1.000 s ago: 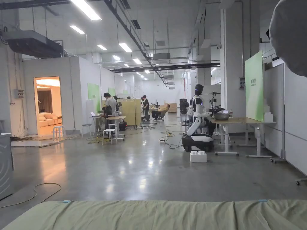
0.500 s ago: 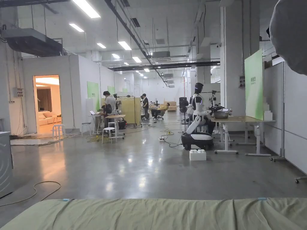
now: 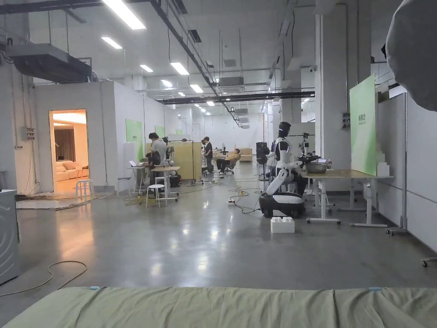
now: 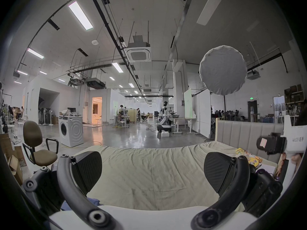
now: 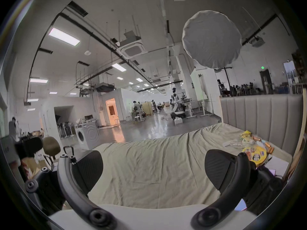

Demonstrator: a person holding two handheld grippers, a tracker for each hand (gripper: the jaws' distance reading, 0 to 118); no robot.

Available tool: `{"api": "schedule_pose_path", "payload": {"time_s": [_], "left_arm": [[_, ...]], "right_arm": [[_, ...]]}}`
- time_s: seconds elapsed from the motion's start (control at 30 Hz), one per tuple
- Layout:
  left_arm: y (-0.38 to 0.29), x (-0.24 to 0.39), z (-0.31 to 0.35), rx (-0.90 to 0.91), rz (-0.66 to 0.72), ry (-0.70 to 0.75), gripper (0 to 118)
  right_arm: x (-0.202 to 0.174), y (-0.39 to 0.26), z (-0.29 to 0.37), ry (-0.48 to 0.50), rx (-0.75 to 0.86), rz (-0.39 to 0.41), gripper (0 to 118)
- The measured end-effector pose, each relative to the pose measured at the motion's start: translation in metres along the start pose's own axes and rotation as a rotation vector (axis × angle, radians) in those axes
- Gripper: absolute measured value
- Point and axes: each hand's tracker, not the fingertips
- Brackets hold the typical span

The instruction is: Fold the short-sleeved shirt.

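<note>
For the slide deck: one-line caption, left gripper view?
Left gripper open above the green bedsheet, washing machine beyond.

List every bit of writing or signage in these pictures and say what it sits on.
Green board: a few small dark characters, too small to read.
White housing of the other gripper: a short printed label, not read out here.
Snack packets: coloured print, too blurred to read.
Small green lit sign: just a glow, with no legible text.
</note>
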Motion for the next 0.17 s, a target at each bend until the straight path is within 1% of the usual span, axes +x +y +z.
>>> {"api": "schedule_pose_path", "payload": {"time_s": [0.13,0.17], "left_arm": [[0.001,0.006,-0.002,0.004,-0.008,-0.024,118],[0.000,0.007,-0.001,0.006,-0.021,-0.025,118]], "right_arm": [[-0.012,-0.001,-0.001,0.022,0.015,0.076,118],[-0.014,-0.002,-0.001,0.021,0.008,0.075,118]]}}
